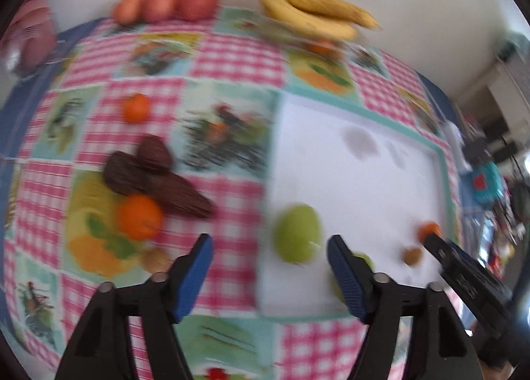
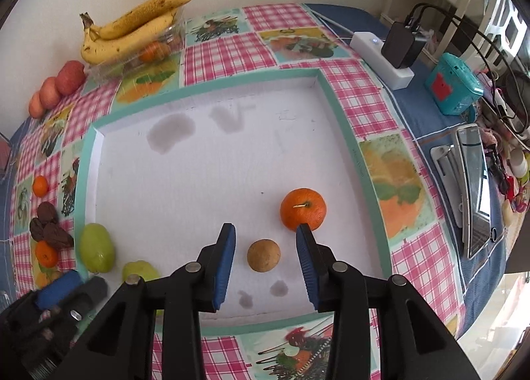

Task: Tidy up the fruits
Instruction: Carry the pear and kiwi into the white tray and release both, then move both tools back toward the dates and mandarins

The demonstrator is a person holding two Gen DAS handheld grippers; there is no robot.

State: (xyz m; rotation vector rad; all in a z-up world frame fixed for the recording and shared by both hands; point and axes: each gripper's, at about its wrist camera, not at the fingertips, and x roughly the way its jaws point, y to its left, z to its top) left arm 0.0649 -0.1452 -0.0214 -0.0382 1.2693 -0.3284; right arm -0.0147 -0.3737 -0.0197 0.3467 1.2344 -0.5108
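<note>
A white tray (image 2: 205,164) with a teal rim lies on the checked cloth. In it are an orange (image 2: 303,209), a small brown round fruit (image 2: 263,255) and two green fruits (image 2: 96,247) (image 2: 140,270) at its left edge. My right gripper (image 2: 265,241) is open and empty, just above the brown fruit, which sits between its fingers. My left gripper (image 1: 270,247) is open and empty over the tray's left edge, beside a green fruit (image 1: 298,232). On the cloth to the left lie an orange (image 1: 140,217), a smaller orange (image 1: 136,107), dark brown pods (image 1: 155,178) and a brown nut (image 1: 155,259).
Bananas (image 2: 132,27) rest on a clear box (image 2: 145,55) at the back by the wall, next to three red apples (image 2: 56,85). To the right are a power strip (image 2: 381,55), a teal box (image 2: 453,83) and a laptop (image 2: 473,188).
</note>
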